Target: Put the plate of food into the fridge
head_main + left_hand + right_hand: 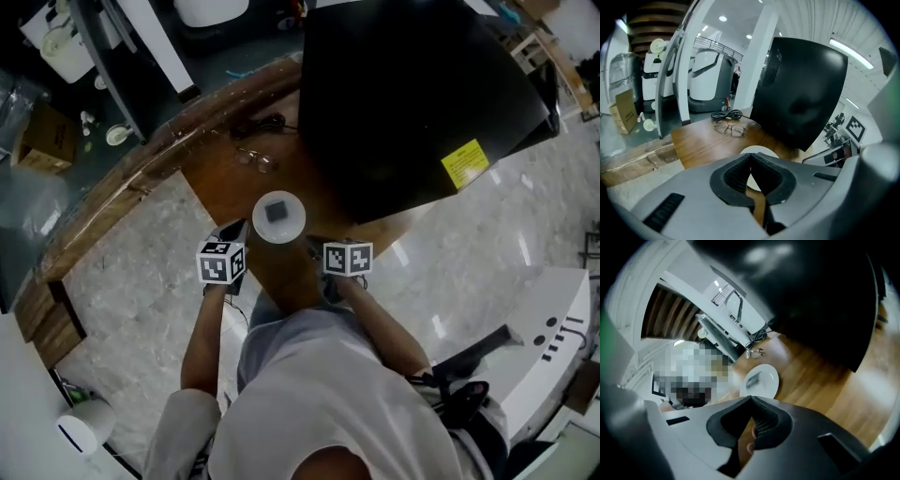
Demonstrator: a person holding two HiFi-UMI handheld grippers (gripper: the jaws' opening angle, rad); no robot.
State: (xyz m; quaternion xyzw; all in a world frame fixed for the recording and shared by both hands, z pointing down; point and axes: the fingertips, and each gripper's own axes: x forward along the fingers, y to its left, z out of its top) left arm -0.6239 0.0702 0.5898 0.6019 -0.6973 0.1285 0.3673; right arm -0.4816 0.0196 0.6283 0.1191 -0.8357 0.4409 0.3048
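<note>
A white plate [278,217] with a grey square piece of food [277,211] sits near the front end of the wooden table [220,183]. The black fridge [412,94] stands just behind it to the right, its door closed. My left gripper [234,229] hovers at the plate's left front edge and my right gripper [314,246] at its right front edge. Neither touches the plate. In the left gripper view the left gripper [750,155] has its jaws together, with the plate [760,151] just past them. In the right gripper view the right gripper [751,398] is shut and empty, short of the plate [760,379].
A pair of glasses [253,157] and a coiled black cable [258,124] lie on the table behind the plate. A cardboard box [42,136] sits far left. White machines [705,79] stand in the background. A yellow sticker [465,163] marks the fridge's top.
</note>
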